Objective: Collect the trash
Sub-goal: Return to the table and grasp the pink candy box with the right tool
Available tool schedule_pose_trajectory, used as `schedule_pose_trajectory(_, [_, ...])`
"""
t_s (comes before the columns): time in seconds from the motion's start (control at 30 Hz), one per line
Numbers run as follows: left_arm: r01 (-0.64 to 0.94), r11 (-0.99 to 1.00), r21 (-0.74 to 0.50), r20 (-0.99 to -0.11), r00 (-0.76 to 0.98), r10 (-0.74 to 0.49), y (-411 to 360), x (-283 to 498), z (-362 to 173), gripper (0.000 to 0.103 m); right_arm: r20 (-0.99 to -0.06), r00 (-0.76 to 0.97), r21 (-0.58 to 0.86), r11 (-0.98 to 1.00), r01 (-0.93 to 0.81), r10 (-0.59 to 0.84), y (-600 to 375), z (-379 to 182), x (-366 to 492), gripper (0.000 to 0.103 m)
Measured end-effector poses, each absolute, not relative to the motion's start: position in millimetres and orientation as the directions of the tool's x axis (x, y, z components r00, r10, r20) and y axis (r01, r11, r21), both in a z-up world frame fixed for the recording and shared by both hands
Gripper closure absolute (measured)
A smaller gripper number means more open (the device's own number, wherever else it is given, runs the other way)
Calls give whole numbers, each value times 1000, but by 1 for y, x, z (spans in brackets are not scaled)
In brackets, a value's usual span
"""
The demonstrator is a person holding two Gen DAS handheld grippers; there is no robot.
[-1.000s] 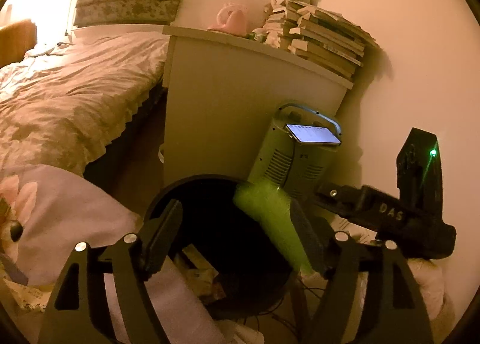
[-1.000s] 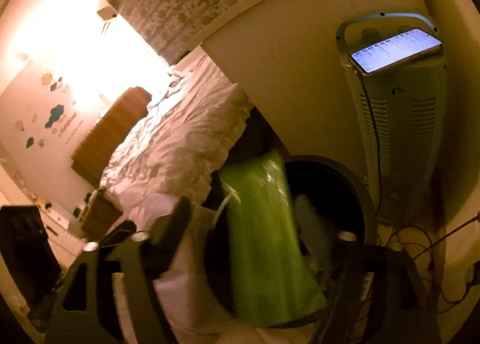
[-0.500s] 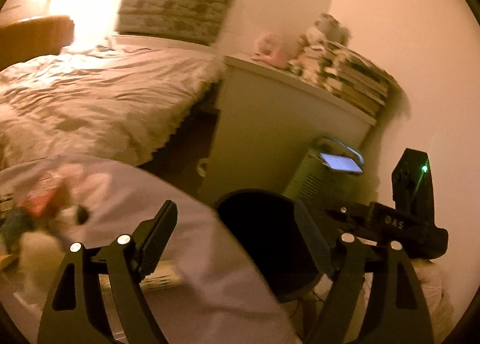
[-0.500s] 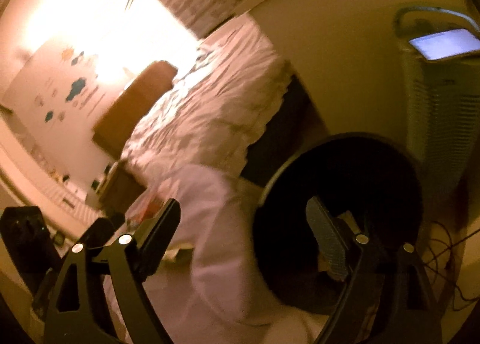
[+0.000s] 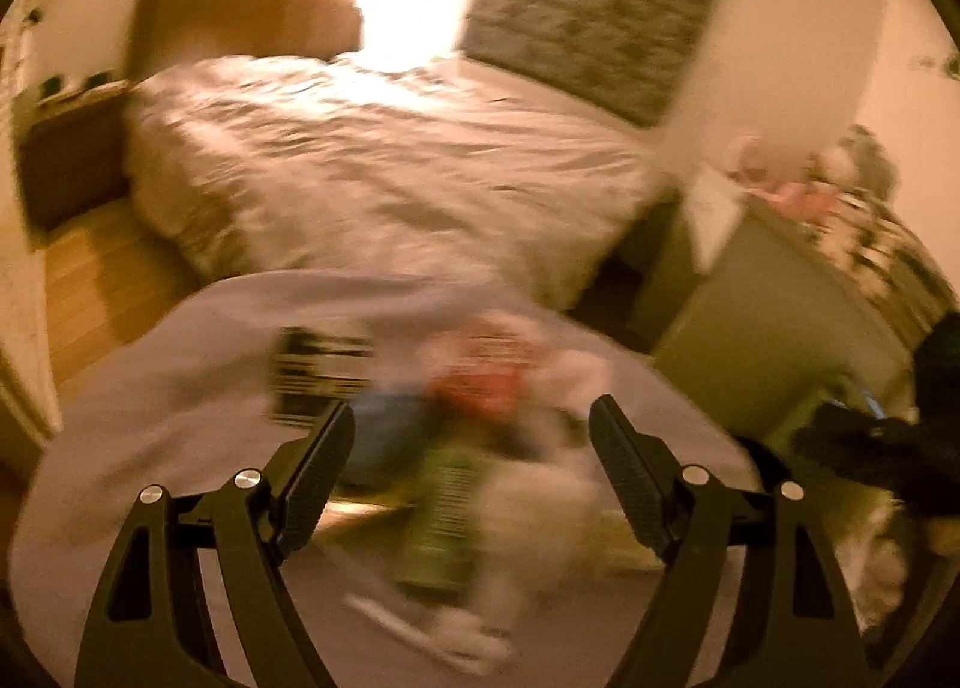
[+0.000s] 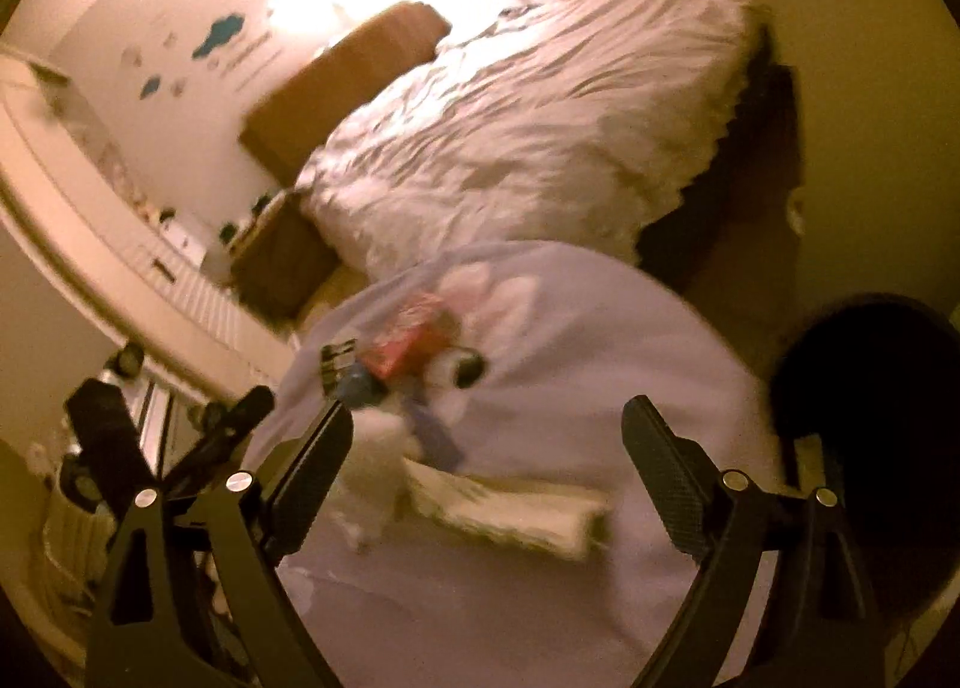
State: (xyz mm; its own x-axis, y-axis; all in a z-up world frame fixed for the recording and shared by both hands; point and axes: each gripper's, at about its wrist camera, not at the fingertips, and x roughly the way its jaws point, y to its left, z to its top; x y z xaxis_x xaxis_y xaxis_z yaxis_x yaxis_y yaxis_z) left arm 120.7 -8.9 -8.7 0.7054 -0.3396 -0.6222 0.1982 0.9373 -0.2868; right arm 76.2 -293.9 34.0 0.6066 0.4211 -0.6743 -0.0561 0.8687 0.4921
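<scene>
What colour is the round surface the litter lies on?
Pale lilac; the round surface shows best in the right wrist view.

We see the left gripper (image 5: 471,436) in matte black plastic. Its fingers (image 5: 315,466) have ribbed pads and silver round screws. The right gripper (image 6: 486,442) looks the same.

Dim amber bedroom, rumpled bed (image 5: 384,172), wooden floor (image 5: 90,292).
</scene>
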Motion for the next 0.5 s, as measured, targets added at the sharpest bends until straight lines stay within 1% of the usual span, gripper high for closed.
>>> schedule_pose_trajectory(0.1, [155,949,-275,-661,686,-304,14,143,-21,23,-714,561,460,885,-75,418,-255,32,111,13])
schedule_pose_trajectory(0.23, [136,963,-232,-725,636,-264,22,175,-41,23,-769,505,414,907,-76,392,-210,20,159,13])
schedule_pose_trajectory(0.43, [139,977,-164,-795,567,-214,16,208,-67,23,-861,406,325,945,-26,307,-166,-17,219,13])
schedule_pose_trajectory(0.5, [143,980,-137,-802,565,-195,14,213,-73,23,-879,378,309,951,-10,290,-158,-32,233,13])
